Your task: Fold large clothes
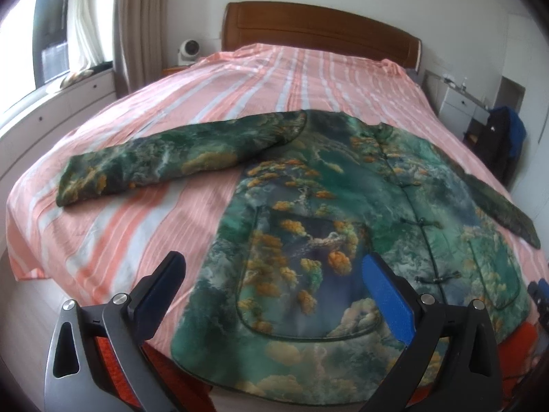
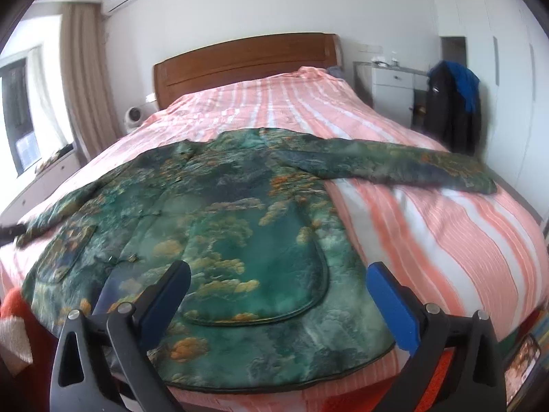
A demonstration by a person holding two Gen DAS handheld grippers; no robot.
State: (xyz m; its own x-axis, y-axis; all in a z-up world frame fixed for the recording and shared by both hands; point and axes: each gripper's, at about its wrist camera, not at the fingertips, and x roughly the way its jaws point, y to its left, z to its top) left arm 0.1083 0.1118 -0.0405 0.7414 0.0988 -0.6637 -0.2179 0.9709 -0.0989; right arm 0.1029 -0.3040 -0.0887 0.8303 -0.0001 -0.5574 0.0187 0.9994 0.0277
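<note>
Here both claws (left (image 1: 274,271), right (image 2: 279,281)) hover agape above the jacket (image 1: 343,213).

The jacket (image 1: 308,240) hem gets covered by the left gripper (image 1: 274,274) fingers at 6 o'clock. In the right wrist view, its far sleeve cuff (image 2: 20,233) runs out at 9 o'clock, and the dark clothes (image 2: 449,110) at 2 o'clock are blurry.

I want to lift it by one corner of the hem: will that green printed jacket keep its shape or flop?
Probably flop: the jacket lies limp and flat on the bed, sleeves sprawled. It looks quilted, so likely bulky and fairly heavy. Both grippers hover open.
</note>
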